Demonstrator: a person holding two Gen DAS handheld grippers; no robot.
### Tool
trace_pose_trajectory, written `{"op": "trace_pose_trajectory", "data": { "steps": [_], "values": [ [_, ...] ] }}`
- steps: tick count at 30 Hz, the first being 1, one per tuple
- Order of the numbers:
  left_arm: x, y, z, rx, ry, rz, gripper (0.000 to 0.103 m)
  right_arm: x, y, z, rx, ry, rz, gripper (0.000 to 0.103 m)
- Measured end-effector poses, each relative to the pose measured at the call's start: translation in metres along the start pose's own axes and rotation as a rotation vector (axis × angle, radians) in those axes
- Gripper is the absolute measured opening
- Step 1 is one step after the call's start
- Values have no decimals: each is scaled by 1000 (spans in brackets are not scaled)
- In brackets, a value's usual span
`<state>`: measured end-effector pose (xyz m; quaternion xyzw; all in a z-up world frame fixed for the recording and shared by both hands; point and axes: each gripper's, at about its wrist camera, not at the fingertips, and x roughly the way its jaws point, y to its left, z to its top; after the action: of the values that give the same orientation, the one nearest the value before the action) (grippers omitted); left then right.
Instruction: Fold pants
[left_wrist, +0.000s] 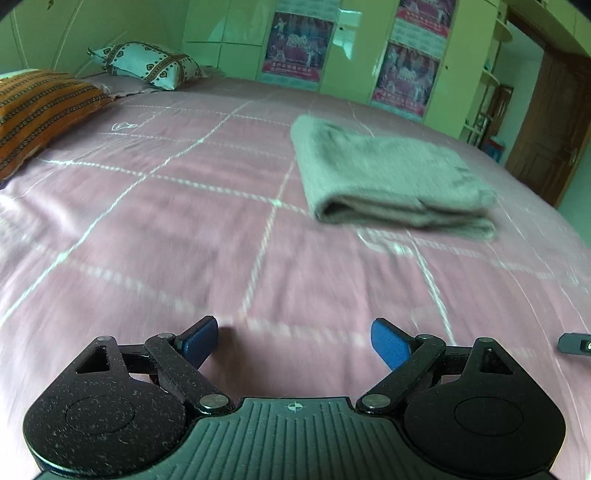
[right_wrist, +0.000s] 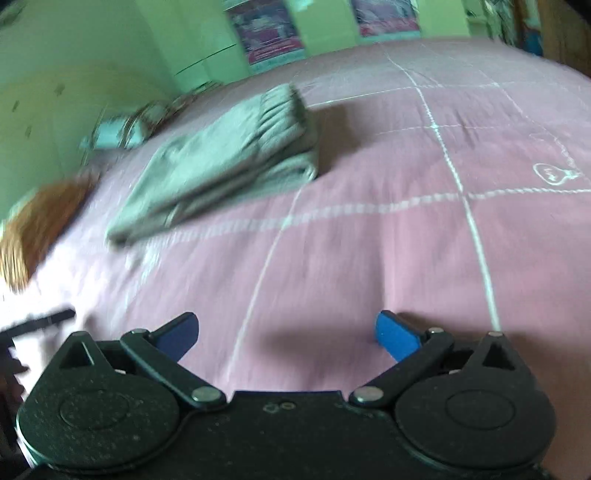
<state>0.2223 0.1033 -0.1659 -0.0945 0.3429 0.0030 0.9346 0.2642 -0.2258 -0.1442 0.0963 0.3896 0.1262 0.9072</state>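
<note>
Grey pants (left_wrist: 388, 173) lie folded into a thick rectangle on the pink bed sheet (left_wrist: 184, 229), ahead and to the right in the left wrist view. In the right wrist view the pants (right_wrist: 225, 162) lie ahead to the left, waistband toward the far end. My left gripper (left_wrist: 294, 343) is open and empty, low over the sheet, well short of the pants. My right gripper (right_wrist: 287, 338) is open and empty, also over bare sheet (right_wrist: 369, 240), apart from the pants. Both views are motion-blurred.
An orange striped pillow (left_wrist: 33, 110) and a white patterned pillow (left_wrist: 147, 64) lie at the bed's head. Green wardrobes with posters (left_wrist: 299, 46) stand behind the bed. A wooden door (left_wrist: 546, 122) is at the right. A dark object (left_wrist: 576, 344) pokes in at the right edge.
</note>
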Motion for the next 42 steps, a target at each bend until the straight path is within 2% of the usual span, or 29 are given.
{"op": "trace_pose_trajectory", "data": {
  "steps": [3, 10, 15, 21, 23, 26, 29, 31, 34, 38, 42],
  "values": [
    [-30, -7, -8, -1, -2, -16, 89, -21, 24, -19, -75, 9, -33, 97],
    [-105, -23, -18, 15, -73, -52, 91, -89, 53, -34, -25, -83, -7, 97],
    [-162, -46, -27, 41, -105, -62, 103, -137, 78, -42, 14, -127, 31, 97],
    [-217, -72, -40, 66, -174, -118, 103, -198, 105, -58, -15, -231, 60, 97],
    [-229, -81, -42, 81, -189, -134, 103, -213, 109, -61, -2, -254, 65, 97],
    [-250, -94, -40, 102, -219, -109, 103, -231, 113, -67, -4, -294, 77, 97],
    [-269, -97, -42, 83, -243, -101, 103, -247, 118, -76, -42, -327, 23, 97],
    [-278, -95, -44, 52, -260, -96, 103, -252, 119, -77, -66, -318, -8, 97],
    [-288, -89, -45, 30, -301, -73, 103, -263, 123, -77, -107, -348, -37, 97],
    [-292, -84, -43, 51, -327, -24, 103, -267, 128, -78, -124, -361, -57, 97],
    [-290, -84, -40, 60, -306, -44, 103, -261, 132, -82, -134, -366, -54, 97]
  ]
}}
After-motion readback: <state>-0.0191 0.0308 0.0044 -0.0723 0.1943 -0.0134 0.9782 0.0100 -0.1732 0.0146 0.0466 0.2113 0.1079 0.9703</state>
